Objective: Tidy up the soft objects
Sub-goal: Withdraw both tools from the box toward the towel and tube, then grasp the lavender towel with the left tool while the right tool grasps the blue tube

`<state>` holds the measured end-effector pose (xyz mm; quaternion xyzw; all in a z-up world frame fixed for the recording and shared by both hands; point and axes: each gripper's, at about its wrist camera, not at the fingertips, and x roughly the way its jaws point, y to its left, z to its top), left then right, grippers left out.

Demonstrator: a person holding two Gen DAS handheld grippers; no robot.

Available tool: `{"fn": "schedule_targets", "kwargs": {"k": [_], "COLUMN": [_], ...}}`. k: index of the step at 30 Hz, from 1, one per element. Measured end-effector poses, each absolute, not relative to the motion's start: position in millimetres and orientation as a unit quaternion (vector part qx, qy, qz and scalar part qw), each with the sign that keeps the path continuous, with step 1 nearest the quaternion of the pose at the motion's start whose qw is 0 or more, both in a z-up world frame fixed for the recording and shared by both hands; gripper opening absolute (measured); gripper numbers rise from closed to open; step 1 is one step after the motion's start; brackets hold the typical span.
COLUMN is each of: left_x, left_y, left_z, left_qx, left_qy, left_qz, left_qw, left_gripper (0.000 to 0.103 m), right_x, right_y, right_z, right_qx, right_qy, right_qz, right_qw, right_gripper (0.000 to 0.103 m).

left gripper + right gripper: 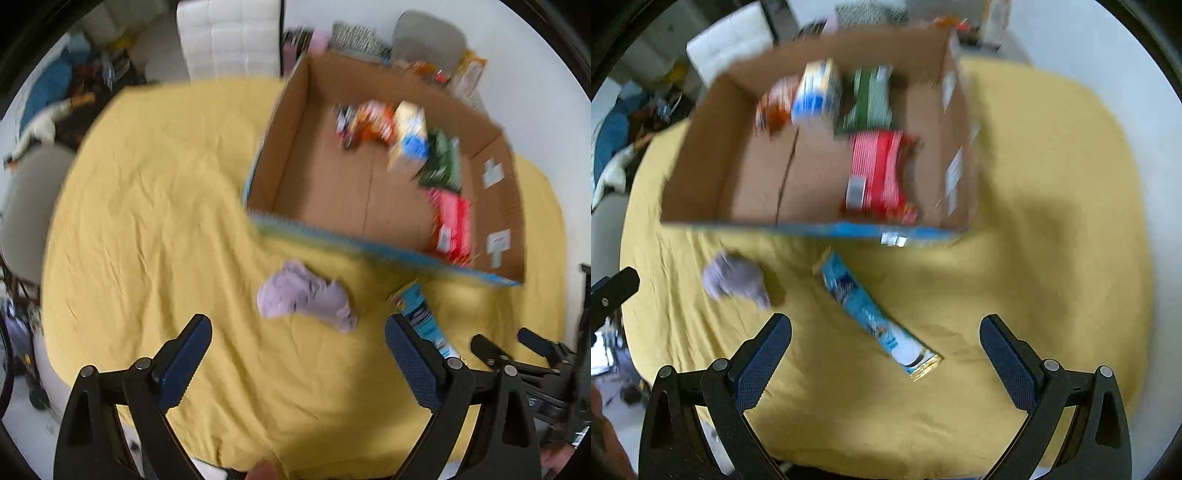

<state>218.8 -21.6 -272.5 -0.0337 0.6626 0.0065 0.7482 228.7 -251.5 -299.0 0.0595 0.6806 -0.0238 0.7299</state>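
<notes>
A box (701, 192) sits on the far half of the tabletop (1052, 258). Inside it, packets (879, 173) lie along the right wall and in the far corner. In front of the box, on the tabletop, a cloth (735, 280) lies left and a pouch (875, 317) right, apart. A chair (229, 37) stands behind the tabletop.

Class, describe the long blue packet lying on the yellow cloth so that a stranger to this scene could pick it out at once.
Start at the open cardboard box on the yellow cloth. Just in front of its blue-edged near wall lie two loose things. The blue packet is the long, flat, printed one lying at a slant; its neighbour, the lilac cloth, is a soft crumpled lump.
</notes>
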Motion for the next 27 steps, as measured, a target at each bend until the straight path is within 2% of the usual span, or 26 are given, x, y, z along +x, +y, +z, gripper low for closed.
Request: {"fn": "schedule_targets", "kwargs": {"k": [4,7,9,11,14,17,22,23,24,27], "left_x": [217.2,216.6,216.1,215.8,215.8,219.4,231.1,232.2,232.0,224.9], "left_y": [-7.4,1.2,5.0,4.6,-1.4,-11.1,-26.5,-29.8,-32.3,-33.5], "left_z": [-315.2,-345.6,-362.9,-373.9,-386.7,-395.3,-416.4,-419.8,-422.4,-427.1], "left_qx": [-0.090,-0.142,-0.168,-0.187,-0.203,-0.206,-0.209,-0.203,-0.194,-0.183], "left_qy": [0.698,0.714,0.721,0.722,0.724,0.718,0.715,0.715,0.715,0.721], "left_qz": [0.019,0.028,0.036,0.038,0.037,0.039,0.049,0.048,0.047,0.025], "left_qw": [0.711,0.685,0.671,0.665,0.658,0.663,0.665,0.667,0.669,0.668], "left_gripper": [0.096,0.096,0.096,0.096,0.096,0.096,0.096,0.093,0.078,0.051], "right_x": [229.6,231.7,232.7,231.3,226.4,221.6,219.3,219.5,219.7,222.6], "right_y": [-246.8,-241.5,-239.4,-236.9,-236.6,-243.2,-255.1,-256.4,-257.6,-260.9], "right_z": [-355.2,-388.0,-402.2,-413.0,-415.3,-412.4,-412.5,-413.2,-413.4,-413.6], "right_qx": [0.042,0.047,0.049,0.051,0.043,0.062,0.083,0.087,0.089,0.089], "right_qy": [0.713,0.727,0.734,0.740,0.743,0.746,0.748,0.749,0.750,0.753], "right_qz": [-0.011,-0.004,-0.006,-0.005,-0.012,-0.015,-0.021,-0.022,-0.022,-0.021], "right_qw": [0.700,0.686,0.678,0.671,0.668,0.662,0.659,0.657,0.656,0.651], "right_gripper": [0.103,0.097,0.086,0.058,0.040,0.034,0.034,0.034,0.034,0.034]}}
